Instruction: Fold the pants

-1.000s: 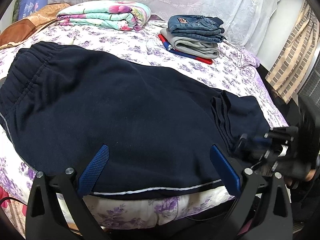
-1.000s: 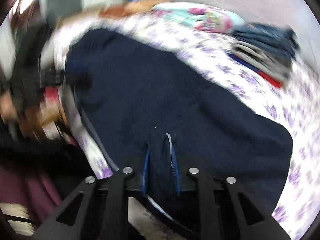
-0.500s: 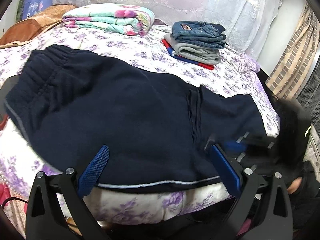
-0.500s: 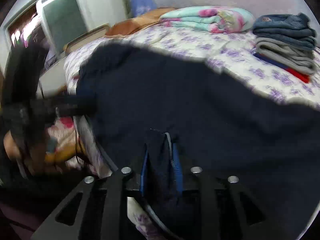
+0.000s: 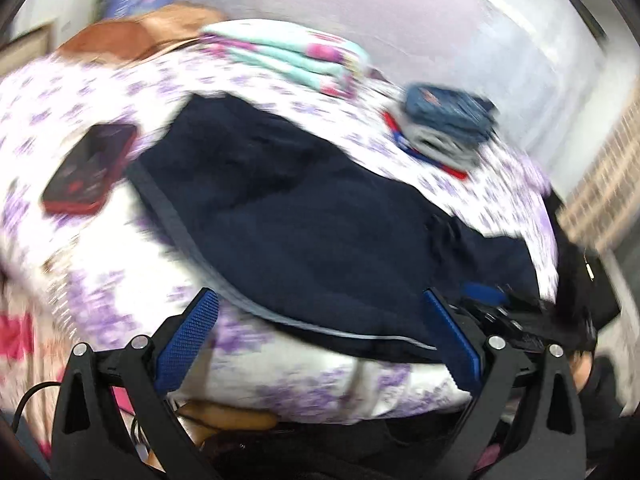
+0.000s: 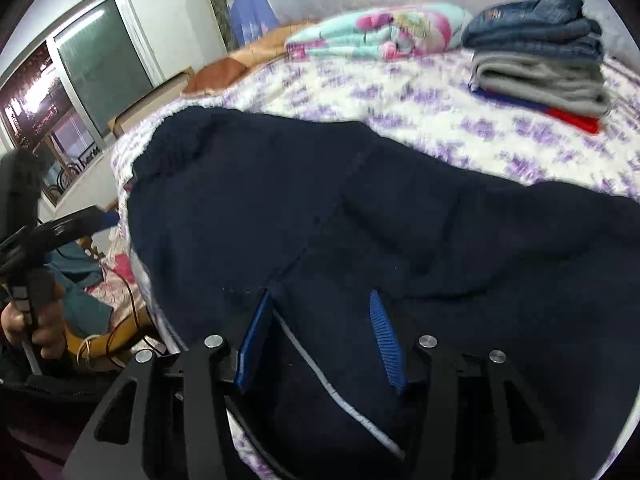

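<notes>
Dark navy pants point(image 5: 320, 232) with a thin white side stripe lie spread across the floral bed, waistband toward the far left. My left gripper point(image 5: 320, 320) is open and empty, held off the near edge of the bed just short of the pants. My right gripper point(image 6: 320, 320) is open, its blue pads on either side of the pants' near edge point(image 6: 340, 360) with the striped hem between them. The right gripper also shows in the left wrist view point(image 5: 500, 312) at the pants' right end; the left one shows in the right wrist view point(image 6: 36, 240).
A stack of folded jeans and grey and red garments point(image 6: 540, 56) sits at the back right. A folded floral blanket point(image 6: 380, 32) lies at the back. A dark phone in a red case point(image 5: 88, 168) lies left of the pants. A window point(image 6: 80, 80) is at left.
My right gripper has opened and let go of the pants' hem. My left gripper has pulled back and swung left, so the phone comes into view. The pants have settled onto the bed.
</notes>
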Demonstrator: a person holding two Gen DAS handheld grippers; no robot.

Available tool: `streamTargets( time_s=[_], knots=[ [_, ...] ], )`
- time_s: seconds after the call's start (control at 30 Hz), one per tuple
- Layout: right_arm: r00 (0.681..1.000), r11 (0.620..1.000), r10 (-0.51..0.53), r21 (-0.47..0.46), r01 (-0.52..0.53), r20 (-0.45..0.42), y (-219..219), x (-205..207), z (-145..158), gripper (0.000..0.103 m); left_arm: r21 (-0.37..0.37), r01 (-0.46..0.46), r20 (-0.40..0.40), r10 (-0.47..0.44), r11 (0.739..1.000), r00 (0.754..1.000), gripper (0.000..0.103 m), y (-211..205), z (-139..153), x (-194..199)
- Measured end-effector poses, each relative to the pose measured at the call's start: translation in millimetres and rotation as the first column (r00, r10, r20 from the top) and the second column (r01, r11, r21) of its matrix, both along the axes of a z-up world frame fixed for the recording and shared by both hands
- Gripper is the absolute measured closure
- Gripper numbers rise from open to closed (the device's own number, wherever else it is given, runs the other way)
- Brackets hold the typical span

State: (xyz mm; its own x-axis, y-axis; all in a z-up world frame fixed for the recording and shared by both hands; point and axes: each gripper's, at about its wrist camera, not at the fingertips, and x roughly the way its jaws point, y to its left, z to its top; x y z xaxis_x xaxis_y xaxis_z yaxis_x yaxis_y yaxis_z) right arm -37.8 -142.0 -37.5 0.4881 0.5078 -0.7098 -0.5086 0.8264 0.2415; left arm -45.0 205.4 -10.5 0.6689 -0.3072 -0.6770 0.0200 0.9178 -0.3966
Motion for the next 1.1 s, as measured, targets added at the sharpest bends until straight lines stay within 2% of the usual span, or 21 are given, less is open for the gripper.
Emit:
streamTargets(
  time_s=[0.07, 0.1, 0.13, 0.23, 0.3, 0.43, 0.47, 0.53, 0.57, 0.6, 0.73, 0.77, 0.8, 0.83, 0.87, 0.9, 0.93, 1.0, 1.1],
  knots=[
    [0.999, 0.994, 0.004, 0.108, -0.009, 0.042, -10, -14, 16, 0.038, -0.061, -0.071, -0.054, 0.068, 0.996, 0.996, 0.005, 24, -10, 1],
    [0.995, 0.986, -0.001, 0.164, -0.015, 0.096, -18, -25, 27, 0.024, -0.099, -0.095, -0.078, 0.087, 0.991, 0.993, 0.005, 33, -14, 2],
    [0.99, 0.982, -0.017, 0.187, -0.01, 0.142, -24, -34, 36, 0.019, -0.159, -0.108, -0.102, 0.093, 0.981, 0.991, 0.005, 41, -21, 6],
    [0.982, 0.978, -0.015, 0.207, -0.025, 0.188, -32, -48, 42, 0.018, -0.235, -0.124, -0.124, 0.097, 0.964, 0.988, 0.005, 46, -36, 25],
    [0.982, 0.978, -0.005, 0.204, -0.034, 0.187, -31, -52, 40, 0.018, -0.238, -0.132, -0.065, 0.12, 0.962, 0.991, 0.005, 46, -32, 33],
    [0.982, 0.977, 0.0, 0.21, -0.041, 0.191, -34, -61, 40, 0.018, -0.338, -0.103, -0.016, 0.103, 0.935, 0.995, 0.005, 52, -33, 60],
    [0.982, 0.976, -0.003, 0.213, -0.037, 0.188, -37, -60, 38, 0.018, -0.344, -0.101, -0.029, 0.098, 0.934, 0.995, 0.005, 54, -37, 69],
    [0.984, 0.974, -0.017, 0.225, -0.024, 0.179, -41, -60, 34, 0.016, -0.303, -0.107, -0.015, 0.108, 0.947, 0.994, 0.004, 52, -39, 80],
    [0.985, 0.973, -0.024, 0.231, -0.016, 0.173, -42, -60, 34, 0.012, -0.286, -0.113, -0.027, 0.11, 0.952, 0.994, 0.004, 49, -39, 84],
    [0.985, 0.971, -0.032, 0.239, -0.01, 0.17, -44, -58, 32, 0.003, -0.279, -0.124, -0.037, 0.118, 0.952, 0.992, 0.004, 47, -38, 86],
    [0.985, 0.948, -0.111, 0.313, 0.065, 0.133, -63, -54, 25, 0.003, -0.334, -0.119, -0.005, 0.124, 0.935, 0.992, 0.007, 49, -35, 83],
    [0.982, 0.935, -0.149, 0.34, 0.101, 0.12, -72, -54, 23, 0.003, -0.337, -0.125, -0.001, 0.132, 0.933, 0.991, 0.02, 48, -34, 83],
    [0.978, 0.925, -0.176, 0.36, 0.124, 0.115, -79, -55, 22, 0.003, -0.334, -0.131, -0.003, 0.138, 0.934, 0.99, 0.04, 48, -35, 83],
    [0.973, 0.911, -0.201, 0.385, 0.145, 0.11, -86, -56, 21, 0.003, -0.312, -0.156, -0.009, 0.162, 0.937, 0.987, 0.055, 50, -35, 81],
    [0.97, 0.891, -0.224, 0.424, 0.163, 0.099, -96, -58, 19, 0.003, -0.292, -0.188, -0.018, 0.192, 0.938, 0.981, 0.082, 55, -36, 79],
    [0.971, 0.874, -0.223, 0.459, 0.162, 0.082, -103, -58, 16, 0.003, -0.319, -0.2, -0.02, 0.205, 0.926, 0.979, 0.082, 57, -38, 77],
    [0.976, 0.863, -0.209, 0.482, 0.152, 0.067, -107, -57, 14, 0.003, -0.321, -0.2, -0.011, 0.207, 0.926, 0.978, 0.083, 57, -37, 75],
    [0.983, 0.855, -0.181, 0.5, 0.139, 0.035, -112, -56, 10, 0.003, -0.259, -0.194, 0.042, 0.212, 0.946, 0.976, 0.083, 48, -24, 68],
    [0.985, 0.858, -0.171, 0.497, 0.132, 0.033, -117, -59, 7, 0.003, -0.181, -0.162, 0.151, 0.19, 0.97, 0.97, 0.084, 25, 7, 59]
  ],
)
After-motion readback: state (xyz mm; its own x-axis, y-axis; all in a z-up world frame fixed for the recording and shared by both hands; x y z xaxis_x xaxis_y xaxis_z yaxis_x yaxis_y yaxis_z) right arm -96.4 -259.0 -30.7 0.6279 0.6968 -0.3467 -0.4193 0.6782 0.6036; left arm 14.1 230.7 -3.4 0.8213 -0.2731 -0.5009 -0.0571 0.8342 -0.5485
